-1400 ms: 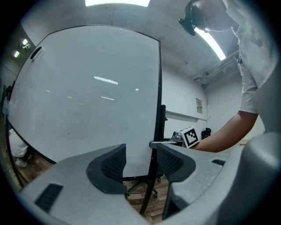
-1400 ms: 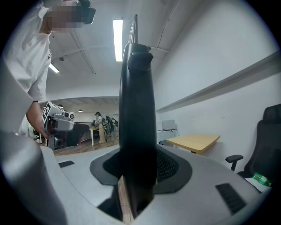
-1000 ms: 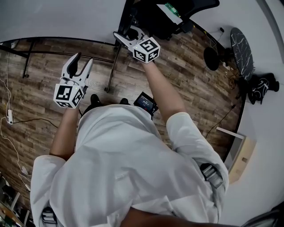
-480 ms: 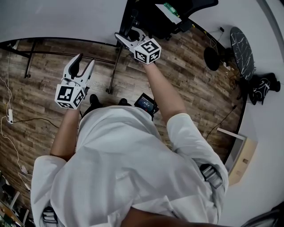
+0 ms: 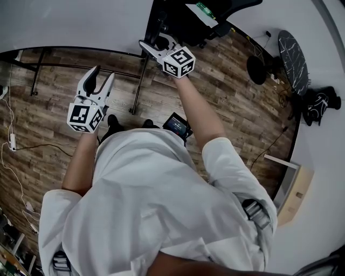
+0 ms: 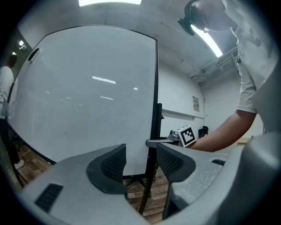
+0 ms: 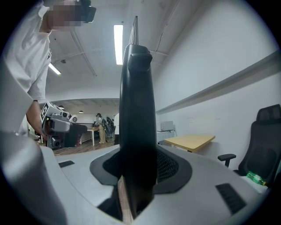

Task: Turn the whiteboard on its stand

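The whiteboard (image 5: 70, 24) stands upright on its black stand (image 5: 137, 86) in front of me; its white face (image 6: 88, 88) fills the left gripper view. My right gripper (image 5: 152, 44) is shut on the black frame of the board's right edge (image 7: 137, 110), low on that edge, and its marker cube shows beside the frame (image 6: 186, 134). My left gripper (image 5: 103, 74) hangs open to the left, short of the board's face. Nothing is between its jaws (image 6: 141, 151); the board's lower right corner and the stand post lie beyond them.
A black office chair (image 5: 205, 16) sits behind the board's right edge. A small screen device (image 5: 177, 124) lies on the wooden floor by my feet. Cables (image 5: 11, 140) run at the left, and a wooden box (image 5: 291, 188) stands by the wall at the right. A yellow table (image 7: 189, 141) stands further off.
Both grippers have drifted slightly across the picture together, the right one still clamped on the board's edge. My feet have shifted a little to the left.
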`<move>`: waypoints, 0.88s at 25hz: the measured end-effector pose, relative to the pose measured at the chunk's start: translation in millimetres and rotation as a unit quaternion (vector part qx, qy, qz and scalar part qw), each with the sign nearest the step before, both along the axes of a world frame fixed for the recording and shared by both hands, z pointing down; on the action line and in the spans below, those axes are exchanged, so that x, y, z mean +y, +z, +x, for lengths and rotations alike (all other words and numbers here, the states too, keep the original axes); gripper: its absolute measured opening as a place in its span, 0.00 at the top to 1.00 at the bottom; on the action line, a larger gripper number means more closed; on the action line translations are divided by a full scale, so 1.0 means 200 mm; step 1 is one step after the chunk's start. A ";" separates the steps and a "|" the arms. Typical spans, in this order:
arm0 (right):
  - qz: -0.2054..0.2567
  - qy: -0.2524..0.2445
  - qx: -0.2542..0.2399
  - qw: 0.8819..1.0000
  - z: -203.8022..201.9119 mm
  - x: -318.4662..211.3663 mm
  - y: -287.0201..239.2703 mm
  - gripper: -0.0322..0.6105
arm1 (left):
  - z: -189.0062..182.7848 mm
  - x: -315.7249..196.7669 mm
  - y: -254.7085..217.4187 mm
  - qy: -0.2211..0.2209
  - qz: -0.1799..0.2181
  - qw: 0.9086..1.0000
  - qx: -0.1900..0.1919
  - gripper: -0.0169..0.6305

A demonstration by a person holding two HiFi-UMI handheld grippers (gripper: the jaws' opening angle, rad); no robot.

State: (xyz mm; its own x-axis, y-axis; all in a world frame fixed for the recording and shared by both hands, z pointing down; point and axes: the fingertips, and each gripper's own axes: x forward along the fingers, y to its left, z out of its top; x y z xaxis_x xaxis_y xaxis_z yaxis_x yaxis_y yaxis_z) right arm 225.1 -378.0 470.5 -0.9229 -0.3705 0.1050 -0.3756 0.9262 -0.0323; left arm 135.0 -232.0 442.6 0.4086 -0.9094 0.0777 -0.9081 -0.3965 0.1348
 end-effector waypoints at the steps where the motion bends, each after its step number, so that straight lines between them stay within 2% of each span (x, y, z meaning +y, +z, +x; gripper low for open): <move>1: 0.000 0.000 0.000 1.000 0.01 0.00 0.00 0.69 | 0.01 0.00 0.00 0.000 0.000 1.000 0.000 0.64; 22: 0.002 0.001 -0.013 1.000 0.26 0.03 0.00 0.69 | 0.24 0.02 0.02 0.000 -0.003 1.000 -0.001 0.64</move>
